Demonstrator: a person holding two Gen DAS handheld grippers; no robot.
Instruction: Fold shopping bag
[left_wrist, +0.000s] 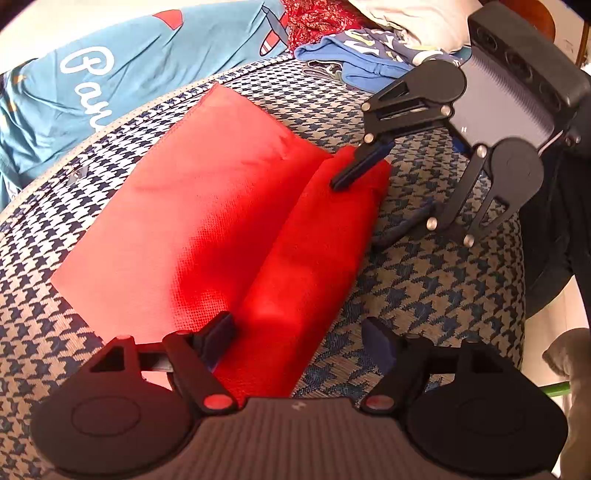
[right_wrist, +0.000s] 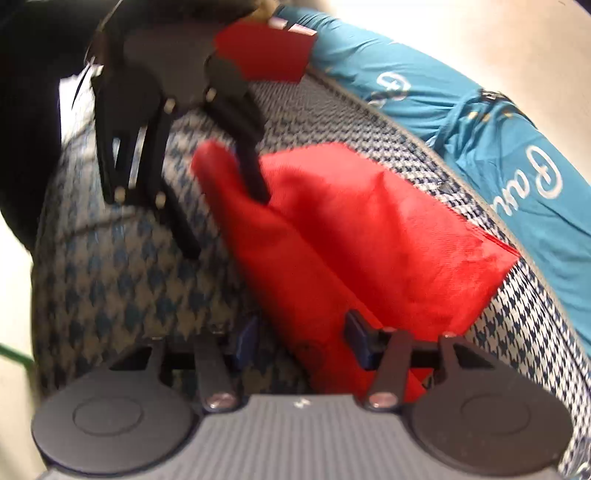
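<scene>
The red shopping bag (left_wrist: 207, 206) lies flat on a houndstooth cushion (left_wrist: 436, 295), with its right side folded over into a thicker strip (left_wrist: 314, 258). My left gripper (left_wrist: 299, 336) is open, its fingers standing either side of the strip's near end. My right gripper (left_wrist: 356, 212) is open at the far end, with one finger (left_wrist: 354, 166) resting on the fold and the other on the cushion beside it. In the right wrist view the bag (right_wrist: 388, 236) runs away from my right gripper (right_wrist: 301, 339) toward the left gripper (right_wrist: 227, 227), whose one finger (right_wrist: 255, 181) touches the fold.
A teal shirt with white lettering (left_wrist: 110, 70) lies beyond the cushion's piped edge and shows again (right_wrist: 498, 122) in the right wrist view. A blue garment (left_wrist: 354, 59), a red patterned cloth (left_wrist: 317, 18) and a white pillow (left_wrist: 413, 18) are piled at the back. The cushion drops off at the right.
</scene>
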